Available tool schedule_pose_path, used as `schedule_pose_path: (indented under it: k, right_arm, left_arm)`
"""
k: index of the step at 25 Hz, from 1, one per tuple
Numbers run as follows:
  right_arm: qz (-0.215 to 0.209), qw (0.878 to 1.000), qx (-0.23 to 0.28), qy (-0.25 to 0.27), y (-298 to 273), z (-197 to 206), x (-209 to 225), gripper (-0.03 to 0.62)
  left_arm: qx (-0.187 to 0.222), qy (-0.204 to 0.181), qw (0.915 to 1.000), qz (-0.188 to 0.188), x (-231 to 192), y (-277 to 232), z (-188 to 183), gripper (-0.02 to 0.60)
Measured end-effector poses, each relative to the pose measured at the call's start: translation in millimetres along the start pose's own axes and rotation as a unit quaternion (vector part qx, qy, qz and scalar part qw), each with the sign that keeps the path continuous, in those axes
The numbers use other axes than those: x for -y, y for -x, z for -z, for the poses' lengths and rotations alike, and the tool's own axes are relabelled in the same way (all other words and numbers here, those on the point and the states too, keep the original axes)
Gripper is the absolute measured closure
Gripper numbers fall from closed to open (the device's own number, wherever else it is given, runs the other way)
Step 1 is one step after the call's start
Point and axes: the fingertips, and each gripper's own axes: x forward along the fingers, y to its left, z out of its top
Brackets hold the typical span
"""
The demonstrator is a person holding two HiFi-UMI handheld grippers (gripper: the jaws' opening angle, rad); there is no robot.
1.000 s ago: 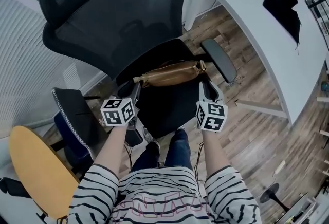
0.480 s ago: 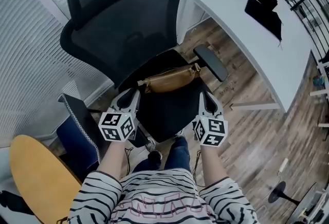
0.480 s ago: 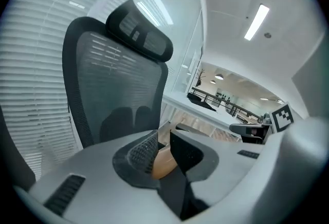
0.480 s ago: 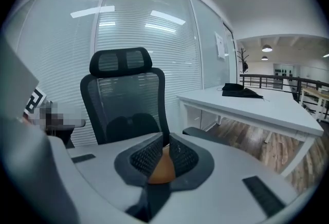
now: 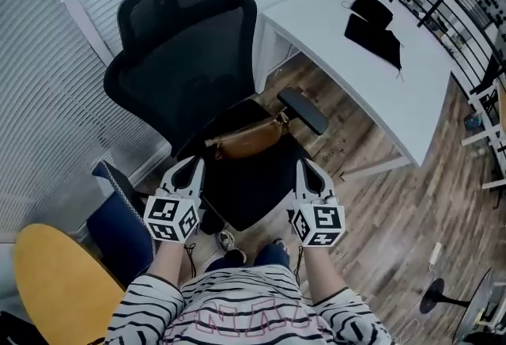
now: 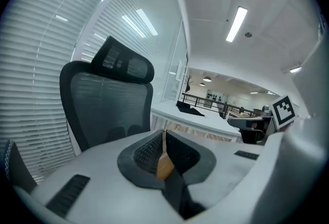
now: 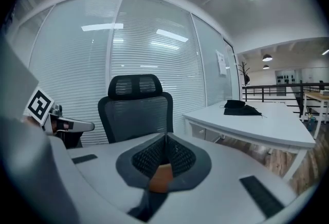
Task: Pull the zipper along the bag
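Observation:
A brown bag (image 5: 247,138) lies across the seat of a black office chair (image 5: 186,58). Neither gripper touches it. My left gripper (image 5: 192,164) hangs short of the bag's left end, and my right gripper (image 5: 304,168) short of its right end. Both have just been closing, with nothing between their jaws. In the left gripper view the left gripper (image 6: 164,134) has its jaw tips together, and a sliver of the bag (image 6: 164,167) shows beyond them. In the right gripper view the right gripper (image 7: 165,138) is shut the same way, with the bag (image 7: 162,178) showing below the pads.
The chair's right armrest (image 5: 302,110) juts out beside the bag. A white desk (image 5: 395,90) with black items (image 5: 371,25) stands to the right. A blue chair (image 5: 118,221) and a yellow round top (image 5: 55,280) are at the lower left. Window blinds run behind.
Both grippers have drawn back from the bag's ends and risen, and their jaws have closed with nothing in them. The bag stays on the seat.

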Motion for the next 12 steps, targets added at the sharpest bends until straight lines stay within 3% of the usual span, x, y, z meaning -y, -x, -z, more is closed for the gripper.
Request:
schedule_pose_path:
  k: [6,12]
  right_arm:
    - [-0.037,0.999,0.011,0.011,22,-17,-1,0.563]
    - [-0.074,0.997,0.013,0.022,48,-25,8,0.563]
  left_arm:
    - [0.024,-0.023,0.9995,-0.005,30,20,-29,0.548]
    - [0.053,-0.035,0.9973,-0.038,60,43,-44,0.554]
